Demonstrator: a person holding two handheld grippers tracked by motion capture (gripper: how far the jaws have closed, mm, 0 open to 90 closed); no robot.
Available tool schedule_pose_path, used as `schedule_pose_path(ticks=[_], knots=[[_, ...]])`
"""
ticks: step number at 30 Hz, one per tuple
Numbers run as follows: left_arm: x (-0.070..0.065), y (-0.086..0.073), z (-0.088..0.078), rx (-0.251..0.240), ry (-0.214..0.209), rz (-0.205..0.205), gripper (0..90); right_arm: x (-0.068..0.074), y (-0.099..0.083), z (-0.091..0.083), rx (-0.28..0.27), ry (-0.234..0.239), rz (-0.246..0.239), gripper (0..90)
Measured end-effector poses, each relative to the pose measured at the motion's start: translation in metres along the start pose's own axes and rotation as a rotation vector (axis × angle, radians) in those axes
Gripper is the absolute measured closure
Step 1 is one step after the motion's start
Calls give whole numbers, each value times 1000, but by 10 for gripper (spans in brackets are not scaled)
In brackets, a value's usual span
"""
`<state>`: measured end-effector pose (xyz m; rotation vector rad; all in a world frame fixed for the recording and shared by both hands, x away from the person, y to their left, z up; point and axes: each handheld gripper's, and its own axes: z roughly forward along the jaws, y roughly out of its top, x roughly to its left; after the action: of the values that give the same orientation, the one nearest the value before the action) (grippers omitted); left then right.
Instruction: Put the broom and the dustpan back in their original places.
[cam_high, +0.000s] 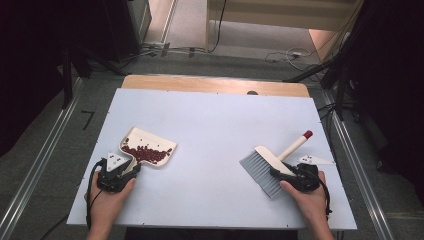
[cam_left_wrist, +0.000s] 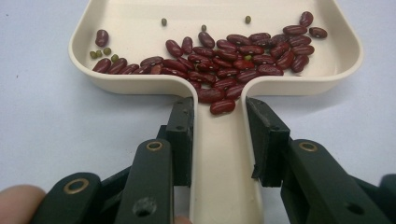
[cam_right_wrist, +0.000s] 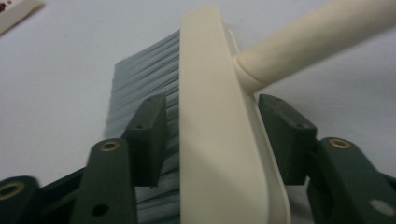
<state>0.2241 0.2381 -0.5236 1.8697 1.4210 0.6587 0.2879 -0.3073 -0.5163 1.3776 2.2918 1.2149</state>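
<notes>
While a person's hands rest at the near edge of the pale blue table (cam_high: 210, 120), the left gripper (cam_high: 131, 169) is clamped on the flat handle of a cream dustpan (cam_left_wrist: 219, 88), its black pads pressing the handle from both sides. Just past those jaws the handle widens into a shallow, round-cornered tray, where dark red kidney beans (cam_left_wrist: 233, 56) lie heaped against the near wall and spill a little way into the handle's channel; a few small green beans (cam_left_wrist: 103, 52) sit among them, toward the tray's left corner and farther back.

Across the table, well apart from the dustpan, the right gripper (cam_high: 276, 172) straddles the cream head of a hand brush (cam_right_wrist: 219, 130). Its jaws stand apart, with a visible gap on each side of the head, so nothing is pinched. Grey bristles (cam_right_wrist: 140, 88) fan out to one side of those jaws; on the other side a round cream handle runs away from them, ending in a red tip (cam_high: 308, 134).
</notes>
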Motion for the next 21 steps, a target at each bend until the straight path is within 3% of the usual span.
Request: schedule_pose_path(ticks=[2,3,5,8,12,14,16,18,21], knots=[[1,0,0,2,-24,7,620,1,1,-1,48,-40,-45,344],[1,1,0,1,-45,16,574,2,2,-3,44,-25,-57,307],[3,2,-3,-20,-64,29,458,2,5,-8,22,-5,-42,225],[7,7,-10,-64,-107,2,293,1,8,-17,5,2,-38,123],[12,12,-24,-114,-109,-1,279,-3,11,-30,-10,-37,-40,93],[18,12,-32,-142,-106,-5,334,-8,13,-35,-13,-89,-16,179],[25,10,-36,-152,-99,-25,420,-14,13,-40,-22,-150,24,345],[34,7,-38,-145,-97,-52,509,-22,14,-43,-26,-212,89,464],[44,1,-37,-115,-96,-89,654,-35,15,-45,-43,-273,136,644]])
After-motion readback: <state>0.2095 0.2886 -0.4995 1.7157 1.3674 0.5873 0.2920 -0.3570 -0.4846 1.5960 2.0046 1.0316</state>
